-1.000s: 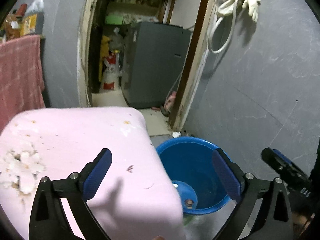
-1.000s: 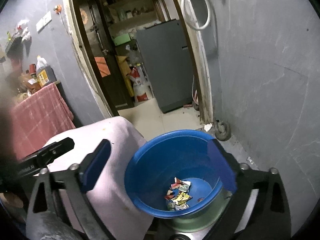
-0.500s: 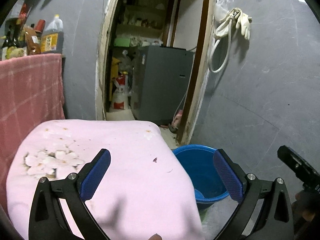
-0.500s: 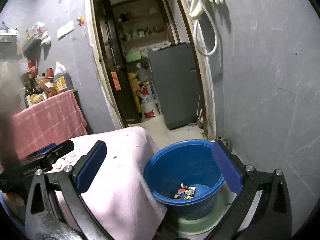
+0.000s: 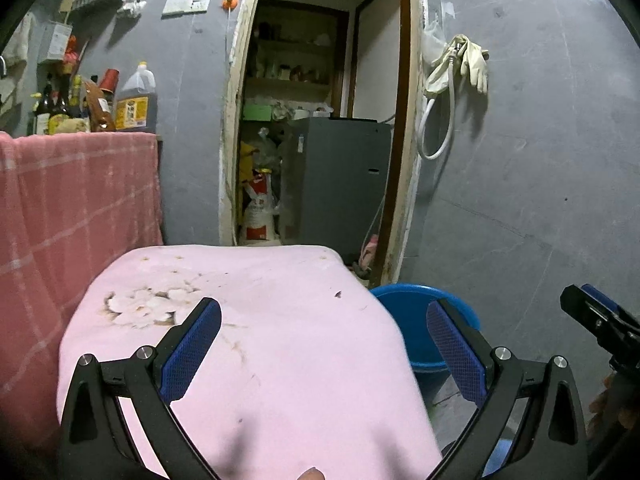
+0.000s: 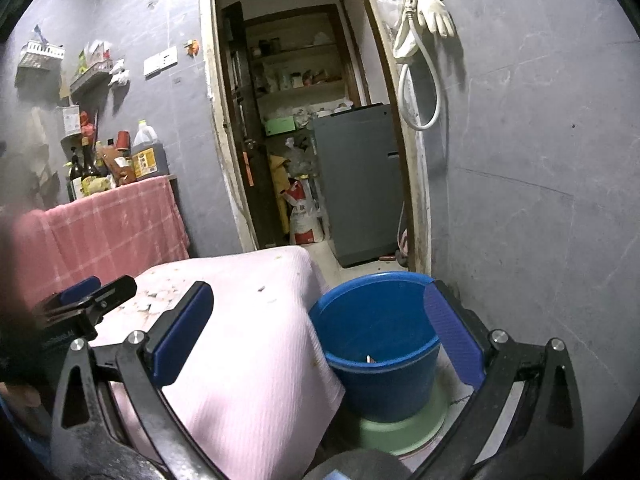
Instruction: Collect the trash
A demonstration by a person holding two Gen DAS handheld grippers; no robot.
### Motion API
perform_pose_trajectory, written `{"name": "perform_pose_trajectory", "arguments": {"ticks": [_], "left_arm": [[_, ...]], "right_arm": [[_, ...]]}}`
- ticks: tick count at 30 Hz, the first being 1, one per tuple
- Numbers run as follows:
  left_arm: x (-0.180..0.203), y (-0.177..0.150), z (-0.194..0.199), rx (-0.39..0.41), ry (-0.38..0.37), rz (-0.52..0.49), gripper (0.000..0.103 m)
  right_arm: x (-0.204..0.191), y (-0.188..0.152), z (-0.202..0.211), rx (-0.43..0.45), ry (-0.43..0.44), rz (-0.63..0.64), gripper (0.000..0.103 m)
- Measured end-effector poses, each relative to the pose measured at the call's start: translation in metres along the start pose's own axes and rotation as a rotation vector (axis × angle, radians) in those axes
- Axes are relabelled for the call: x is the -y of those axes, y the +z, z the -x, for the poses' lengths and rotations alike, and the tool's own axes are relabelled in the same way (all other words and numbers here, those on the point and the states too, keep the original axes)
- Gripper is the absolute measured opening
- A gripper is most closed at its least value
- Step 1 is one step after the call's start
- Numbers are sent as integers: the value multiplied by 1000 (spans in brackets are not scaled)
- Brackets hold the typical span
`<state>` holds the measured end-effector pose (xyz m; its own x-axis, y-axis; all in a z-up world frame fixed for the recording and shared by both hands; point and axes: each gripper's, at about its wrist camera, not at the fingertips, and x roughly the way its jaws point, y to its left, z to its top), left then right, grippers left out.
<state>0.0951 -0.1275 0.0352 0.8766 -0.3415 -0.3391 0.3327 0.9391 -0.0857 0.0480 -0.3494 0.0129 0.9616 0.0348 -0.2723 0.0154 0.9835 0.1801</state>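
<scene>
A blue bucket [image 6: 380, 340] stands on a green base on the floor, right of a table under a pink cloth [image 6: 256, 344]. A scrap of wrapper shows just inside its near rim. The bucket also shows in the left wrist view [image 5: 416, 328]. My left gripper [image 5: 324, 344] is open and empty above the pink cloth [image 5: 256, 320]. My right gripper [image 6: 320, 328] is open and empty, raised above the table's right edge and the bucket. A few small specks [image 5: 338, 293] lie on the cloth.
A grey wall [image 6: 540, 200] stands close on the right. A doorway [image 6: 304, 120] behind leads to a storeroom with a grey appliance [image 6: 360, 176]. A red checked cloth [image 5: 72, 208] with bottles on top stands at the left. Gloves and a hose [image 5: 456, 76] hang by the door.
Both grippers have pulled back and tilted up from the bucket. The trash at the bucket's bottom has dropped out of sight. Both stay open and empty.
</scene>
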Motion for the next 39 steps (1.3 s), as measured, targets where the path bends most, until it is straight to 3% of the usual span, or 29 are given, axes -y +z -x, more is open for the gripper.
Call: {"name": "perform_pose_trajectory", "arguments": {"ticks": [17, 39], "left_arm": [[-7, -53, 32, 60, 83, -18, 101], [-12, -69, 35, 70, 119, -13, 101]], "right_arm": [[-14, -47, 21, 42, -55, 26, 103], [-12, -60, 21, 36, -74, 26, 103]]}}
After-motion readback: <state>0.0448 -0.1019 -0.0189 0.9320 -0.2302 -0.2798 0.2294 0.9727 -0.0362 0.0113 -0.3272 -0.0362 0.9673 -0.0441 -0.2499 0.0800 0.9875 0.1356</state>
